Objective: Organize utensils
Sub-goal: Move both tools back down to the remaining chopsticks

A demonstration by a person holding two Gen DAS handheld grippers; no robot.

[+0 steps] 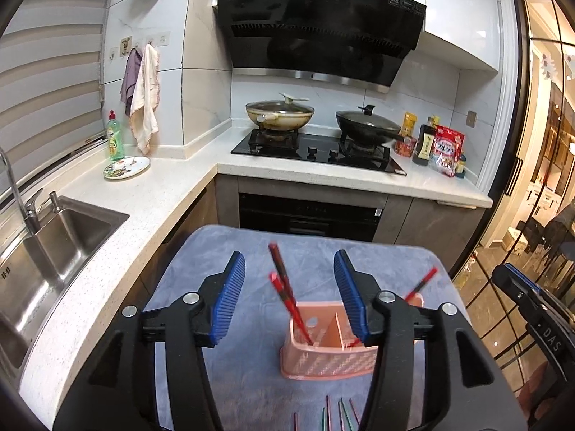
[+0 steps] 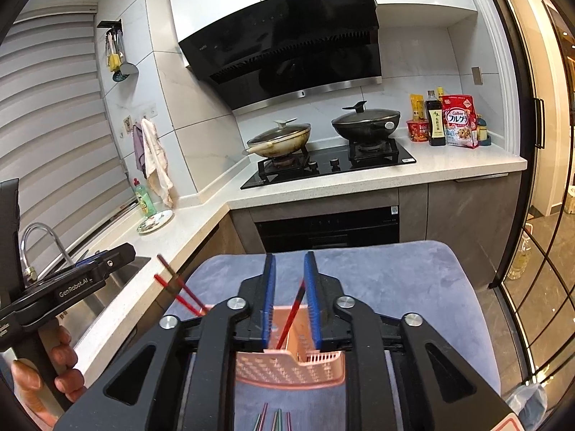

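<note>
A pink slotted utensil holder stands on a blue-grey cloth. Two red chopsticks lean out of its left compartment; a third red chopstick leans out of the right one. My left gripper is open above the holder and holds nothing. In the right wrist view the holder sits just below my right gripper, whose jaws are a little apart around the single red chopstick without pinching it. More thin chopsticks lie on the cloth in front of the holder.
A steel sink and tap lie to the left. A white counter carries a plate and green soap bottle. Two lidded pans sit on the hob. Food packets stand at the right.
</note>
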